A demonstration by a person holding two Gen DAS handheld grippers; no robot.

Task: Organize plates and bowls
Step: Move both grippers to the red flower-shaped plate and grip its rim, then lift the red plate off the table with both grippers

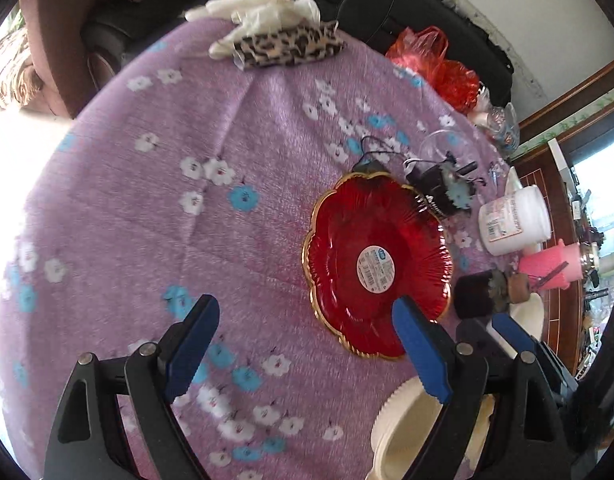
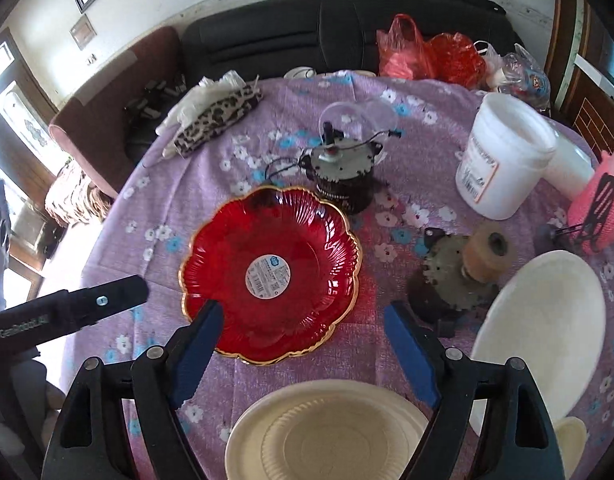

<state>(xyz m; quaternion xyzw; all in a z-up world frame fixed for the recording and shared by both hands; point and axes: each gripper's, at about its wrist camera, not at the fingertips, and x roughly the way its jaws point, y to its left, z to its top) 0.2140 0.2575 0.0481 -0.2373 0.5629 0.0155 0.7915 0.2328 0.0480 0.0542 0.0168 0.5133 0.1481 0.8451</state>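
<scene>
While both grippers' jaws stand apart and empty, red plate [image 2: 271, 272] lies flat, face up, label showing.

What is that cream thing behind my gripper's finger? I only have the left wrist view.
Observer: A whole round cream plate with a ribbed rim, flat on the cloth, just clear of the red plate.
Operator: Any more dishes beside it?
Observer: Yes, a larger white plate lies to its right, next to a brown spool.
Operator: Is the right gripper carrying anything?
Observer: No. The right gripper is open and empty, over the near edge of the red plate.
</scene>
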